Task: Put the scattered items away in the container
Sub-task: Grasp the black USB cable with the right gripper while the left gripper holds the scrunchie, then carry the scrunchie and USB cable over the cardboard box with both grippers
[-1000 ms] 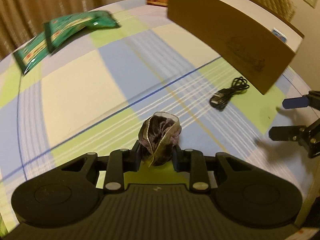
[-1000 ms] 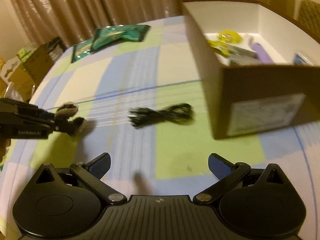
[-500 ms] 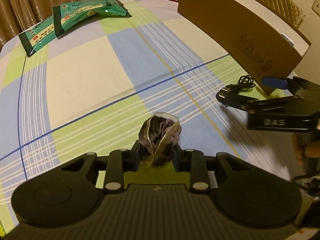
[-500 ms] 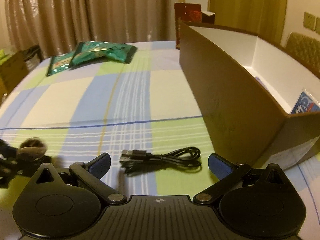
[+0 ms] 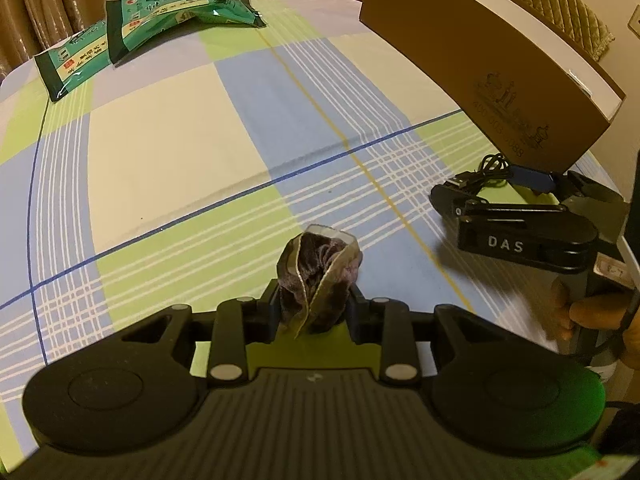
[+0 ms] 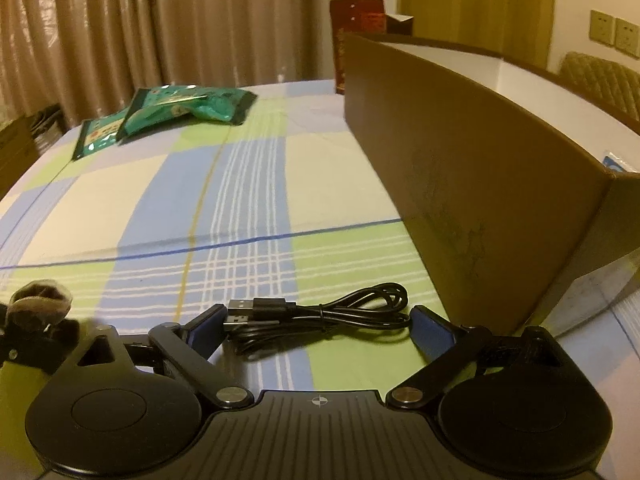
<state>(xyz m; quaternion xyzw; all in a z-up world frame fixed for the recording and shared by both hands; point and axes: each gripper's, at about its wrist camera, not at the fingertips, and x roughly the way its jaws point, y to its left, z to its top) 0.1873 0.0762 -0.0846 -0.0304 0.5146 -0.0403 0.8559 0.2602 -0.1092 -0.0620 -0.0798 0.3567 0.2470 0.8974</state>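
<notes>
The left gripper (image 5: 314, 306) tilts down, pinching a scrunchie (image 5: 318, 280). The right gripper (image 6: 318, 326), angled low (jaws spread, just narrowing), straddles the cable (image 6: 320, 314) beside the box (image 6: 480, 184).

My right tongs (image 6: 316, 330) have come down low over the desk (image 6: 352, 184) and now straddle the black cable (image 6: 320, 314), which a second ago lay well ahead of them. Their jaws have just been closing a little, with the cable between them, not yet pressed. From my left tongs, the right tongs now show at three o'clock, no longer at the frame edge.
</notes>
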